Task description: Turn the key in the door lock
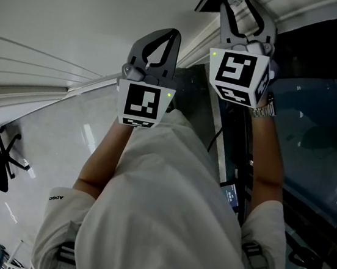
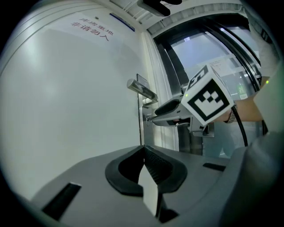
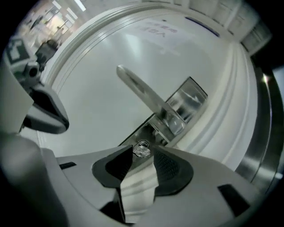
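Right gripper held spread around key in lock, lower centre, likely for a fresh grip | left gripper held pressed together, empty, unneeded.

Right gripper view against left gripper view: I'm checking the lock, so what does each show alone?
Only the right gripper view: the small round silver lock piece between the right gripper's open jaws. Only the left gripper view: that gripper's black-and-white marker cube. Both: the silver metal lever handle on the white door.
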Tool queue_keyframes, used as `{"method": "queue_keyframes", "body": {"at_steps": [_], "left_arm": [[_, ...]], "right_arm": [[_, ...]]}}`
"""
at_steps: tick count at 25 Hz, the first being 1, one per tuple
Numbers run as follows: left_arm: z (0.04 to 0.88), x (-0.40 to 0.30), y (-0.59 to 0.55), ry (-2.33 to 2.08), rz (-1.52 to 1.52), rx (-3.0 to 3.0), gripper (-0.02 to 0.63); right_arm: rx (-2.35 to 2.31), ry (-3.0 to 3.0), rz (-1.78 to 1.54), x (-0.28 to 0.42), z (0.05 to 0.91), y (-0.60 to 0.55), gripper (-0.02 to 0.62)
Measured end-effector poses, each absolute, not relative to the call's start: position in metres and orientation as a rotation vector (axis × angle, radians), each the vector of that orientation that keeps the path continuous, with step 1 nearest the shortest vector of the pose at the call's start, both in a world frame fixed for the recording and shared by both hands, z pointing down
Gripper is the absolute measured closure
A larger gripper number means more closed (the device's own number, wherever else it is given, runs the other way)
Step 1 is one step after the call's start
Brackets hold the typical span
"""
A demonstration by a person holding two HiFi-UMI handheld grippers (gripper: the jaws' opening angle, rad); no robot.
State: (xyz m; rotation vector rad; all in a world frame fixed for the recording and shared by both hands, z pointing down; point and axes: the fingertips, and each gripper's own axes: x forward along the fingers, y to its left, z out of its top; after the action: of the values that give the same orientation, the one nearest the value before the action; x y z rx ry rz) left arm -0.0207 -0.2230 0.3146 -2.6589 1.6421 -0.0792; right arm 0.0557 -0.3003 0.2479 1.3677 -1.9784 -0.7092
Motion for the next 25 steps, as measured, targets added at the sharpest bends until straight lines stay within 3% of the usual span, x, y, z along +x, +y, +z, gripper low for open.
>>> {"method": "queue_keyframes", "body": {"at_steps": [4,10,12,18,19,20,25], "left_arm": [[0.315,-0.019,-0.224,1.636,-0.079,-2.663,0.595],[0.316,-0.016,-0.224,1.633,-0.083,-2.666,0.595],[0.316,-0.016,-0.224,1.633,-0.085,-2.667,0.595],[0.316,-0.017,-0.224,1.631,-0.092,-2.666,0.595],[0.316,-0.017,-0.224,1.629,-0.091,-2.666,0.595],[0.315,-0.017,-0.224,1.627,-0.09,-2.666,0.595],[0.316,-0.016,-0.223,1.624,-0.089,-2.667,0.595]], "right_arm": [[1.27,-1.741,-0.967,0.054,0.253,-0.299,0.453],[1.183,-1.598,-1.085,0.053,0.26,-0.307,0.455],[1.177,-1.57,-1.106,0.053,0.262,-0.308,0.488],[1.197,-1.522,-1.138,0.052,0.261,-0.309,0.503],[1.203,-1.515,-1.142,0.051,0.261,-0.31,0.515],[1.211,-1.51,-1.148,0.051,0.261,-0.311,0.574],[1.248,-1.558,-1.118,0.051,0.261,-0.311,0.581]]}}
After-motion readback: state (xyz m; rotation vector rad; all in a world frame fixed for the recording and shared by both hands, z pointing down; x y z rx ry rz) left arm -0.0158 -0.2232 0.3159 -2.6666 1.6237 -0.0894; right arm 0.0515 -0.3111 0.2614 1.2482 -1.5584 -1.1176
